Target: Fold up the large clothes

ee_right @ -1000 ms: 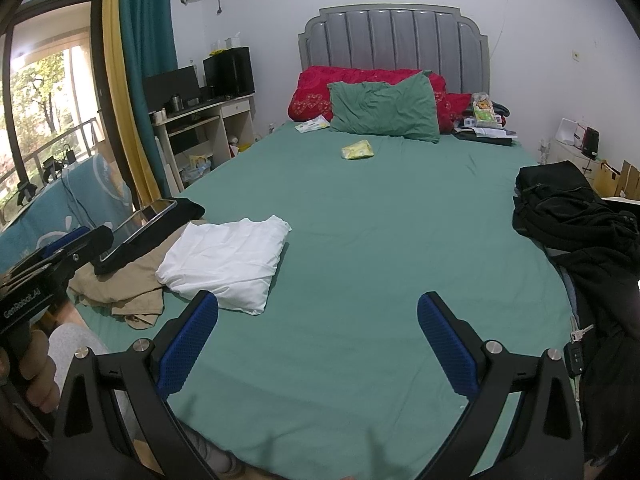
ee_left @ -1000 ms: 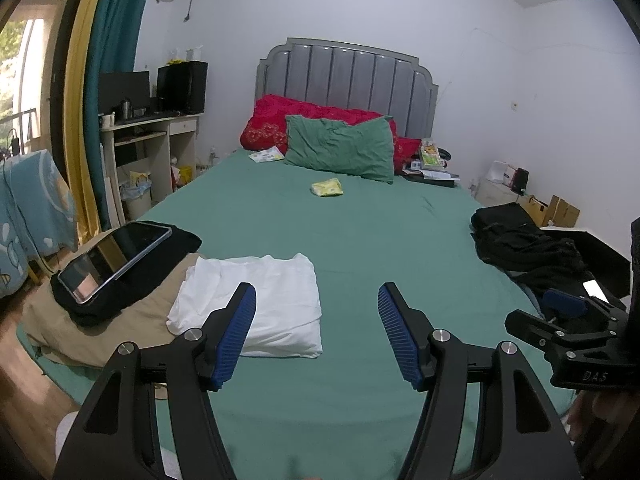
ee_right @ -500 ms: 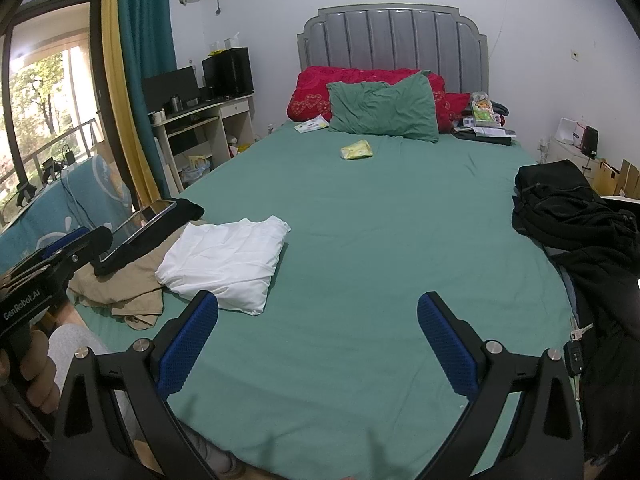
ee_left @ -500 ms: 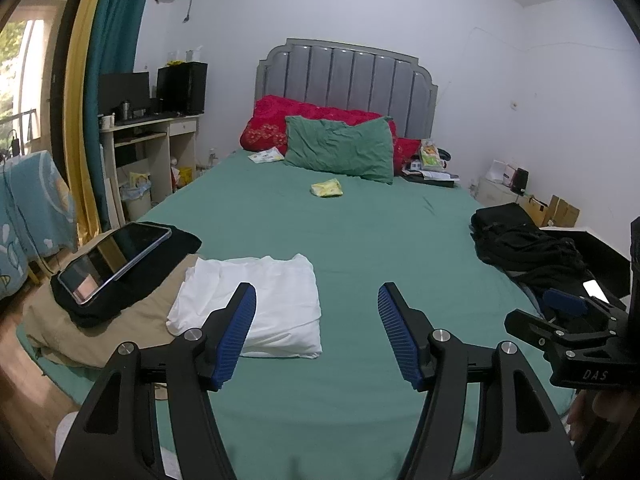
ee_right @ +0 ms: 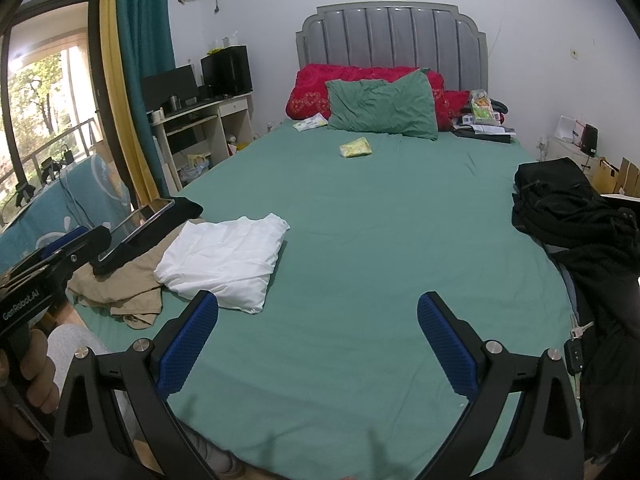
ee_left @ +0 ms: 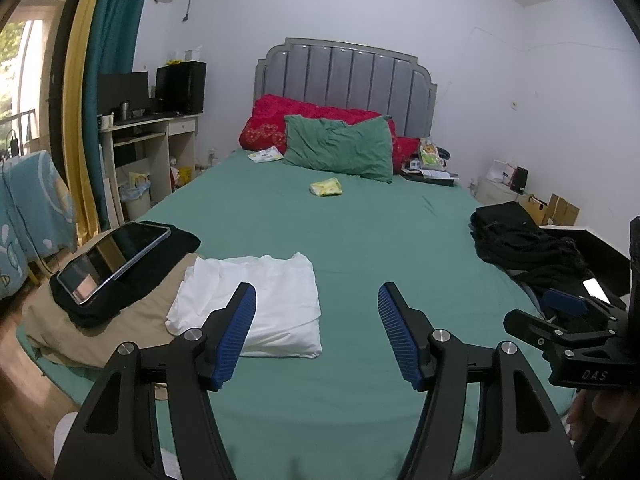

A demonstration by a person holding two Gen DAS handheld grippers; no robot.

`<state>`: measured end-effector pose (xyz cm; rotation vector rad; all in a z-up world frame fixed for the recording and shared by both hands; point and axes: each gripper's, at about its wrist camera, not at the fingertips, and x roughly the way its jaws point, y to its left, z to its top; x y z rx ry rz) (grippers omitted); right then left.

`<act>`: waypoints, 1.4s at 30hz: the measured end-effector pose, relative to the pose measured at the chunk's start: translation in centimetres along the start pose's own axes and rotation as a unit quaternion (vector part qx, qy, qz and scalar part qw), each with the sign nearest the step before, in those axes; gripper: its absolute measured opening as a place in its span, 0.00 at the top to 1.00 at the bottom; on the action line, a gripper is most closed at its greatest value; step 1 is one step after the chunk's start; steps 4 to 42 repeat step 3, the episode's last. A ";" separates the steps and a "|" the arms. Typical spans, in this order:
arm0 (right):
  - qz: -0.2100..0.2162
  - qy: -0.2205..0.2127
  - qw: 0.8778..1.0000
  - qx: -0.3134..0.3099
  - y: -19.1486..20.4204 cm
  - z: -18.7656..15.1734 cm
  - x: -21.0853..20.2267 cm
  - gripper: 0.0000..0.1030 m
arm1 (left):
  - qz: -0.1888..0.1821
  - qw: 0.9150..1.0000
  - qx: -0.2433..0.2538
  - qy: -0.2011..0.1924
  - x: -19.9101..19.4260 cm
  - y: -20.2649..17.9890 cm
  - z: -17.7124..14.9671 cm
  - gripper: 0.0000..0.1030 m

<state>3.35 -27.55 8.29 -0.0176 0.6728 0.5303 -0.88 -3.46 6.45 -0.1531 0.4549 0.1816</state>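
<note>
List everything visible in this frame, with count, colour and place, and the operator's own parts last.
bed sheet: 1, green, covers the bed
folded garment: 1, white, near left of bed
tan garment: 1, beige, left edge, under the white one
tablet: 1, dark, on black cloth at left edge
black clothes pile: 1, black, right edge
green pillow: 1, at headboard
red pillow: 1, behind green pillow
yellow packet: 1, mid-bed near pillows
keys: 1 set, right edge
left gripper: open, empty
right gripper: open, empty
</note>
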 end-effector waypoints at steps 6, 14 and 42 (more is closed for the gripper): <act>-0.002 0.003 1.000 0.001 0.4 -0.2 0.1 0.04 | 0.006 1.000 0.007 -0.004 0.0 -0.1 -0.3 0.35; -0.002 0.003 1.000 0.001 0.4 -0.2 0.1 0.04 | 0.006 1.000 0.007 -0.004 0.0 -0.1 -0.3 0.35; -0.002 0.003 1.000 0.001 0.4 -0.2 0.1 0.04 | 0.006 1.000 0.007 -0.004 0.0 -0.1 -0.3 0.35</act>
